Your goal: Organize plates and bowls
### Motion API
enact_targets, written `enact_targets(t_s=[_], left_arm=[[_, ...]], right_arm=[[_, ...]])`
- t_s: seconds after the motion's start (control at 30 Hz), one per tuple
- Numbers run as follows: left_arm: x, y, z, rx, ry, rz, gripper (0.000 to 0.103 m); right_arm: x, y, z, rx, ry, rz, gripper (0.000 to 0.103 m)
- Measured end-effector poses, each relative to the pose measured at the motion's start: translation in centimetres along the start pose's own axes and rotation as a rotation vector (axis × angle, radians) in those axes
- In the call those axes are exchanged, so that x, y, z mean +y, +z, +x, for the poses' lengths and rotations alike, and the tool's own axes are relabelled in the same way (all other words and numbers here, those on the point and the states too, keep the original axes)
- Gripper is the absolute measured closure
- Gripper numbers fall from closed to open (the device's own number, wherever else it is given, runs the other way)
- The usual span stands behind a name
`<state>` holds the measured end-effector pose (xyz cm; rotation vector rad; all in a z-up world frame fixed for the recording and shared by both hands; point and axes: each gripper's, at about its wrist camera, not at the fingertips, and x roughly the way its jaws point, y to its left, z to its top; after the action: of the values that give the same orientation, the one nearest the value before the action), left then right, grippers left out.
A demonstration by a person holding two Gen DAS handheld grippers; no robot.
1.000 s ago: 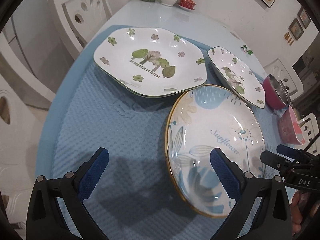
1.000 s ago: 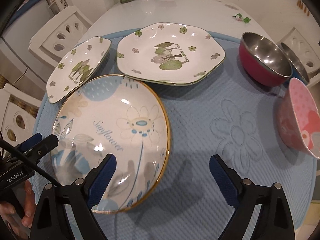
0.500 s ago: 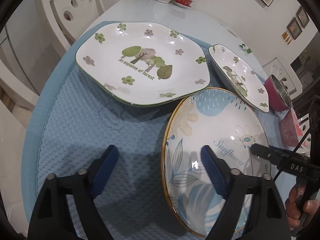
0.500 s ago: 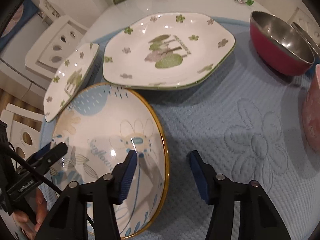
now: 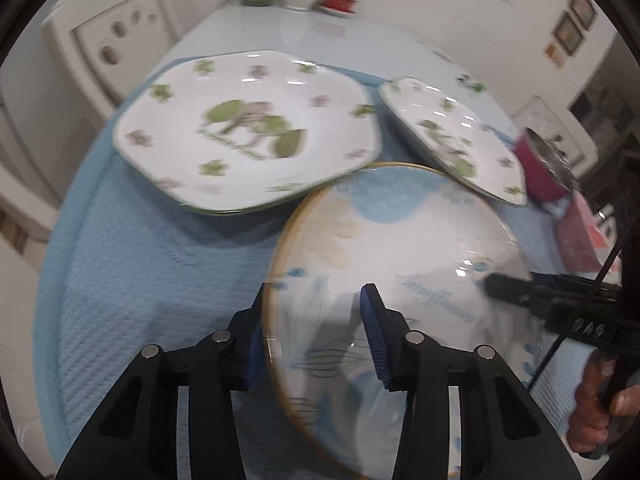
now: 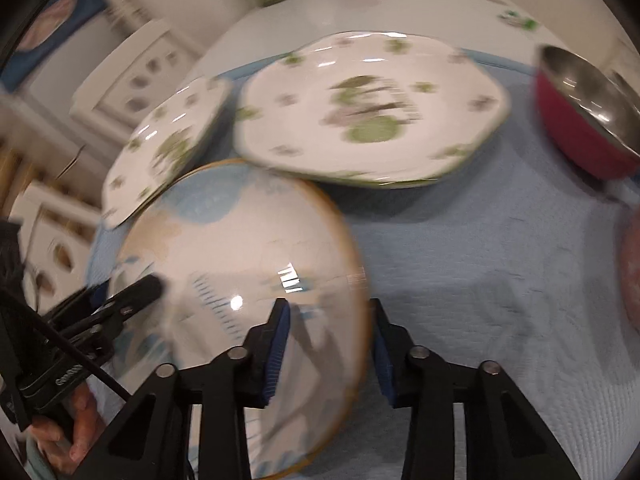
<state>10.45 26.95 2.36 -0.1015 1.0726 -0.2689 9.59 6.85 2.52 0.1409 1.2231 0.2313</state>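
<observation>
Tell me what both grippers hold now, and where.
The round sunflower plate: left gripper and right gripper each straddle opposite rims, having just been closing. Firm contact is unclear.

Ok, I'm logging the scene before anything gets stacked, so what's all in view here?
Round plate: 1, white and blue, gold rim, nearest, rim between both grippers' fingers.
Forest plates: 2, white with green; large behind, small beside it.
Red bowl: 1, steel inside, right side.
Pink bowl: 1, right edge.
Mat: 1, light blue, under the dishes.
Table: 1, pale.
Chairs: white, around; count unclear.
Vases, red pot: far end, blurred.
Left gripper, right gripper: black, blue pads, jaws just closing on opposite rims.
</observation>
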Motion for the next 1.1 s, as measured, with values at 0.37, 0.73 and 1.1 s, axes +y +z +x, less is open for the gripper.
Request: enact_targets(t_s=[0.37,0.73,1.1], left_arm=[[-0.4,-1.9,-1.7,0.003,0.0,-0.018,0.062],[-0.3,-5.1,-6.1,0.054,0.011,-0.076,0.062],[1.1,-9.0,-8.6,0.119,0.062,-0.1,0.062]], right_arm=[[0.0,-1.9,-2.0,0.02,0.01,0.008,0.065],[2.3,-5.9,-4.3,0.103,0.025,0.035,0.065],[5.2,-9.2,-3.8,0.225,0.043,-0.012,0.063]])
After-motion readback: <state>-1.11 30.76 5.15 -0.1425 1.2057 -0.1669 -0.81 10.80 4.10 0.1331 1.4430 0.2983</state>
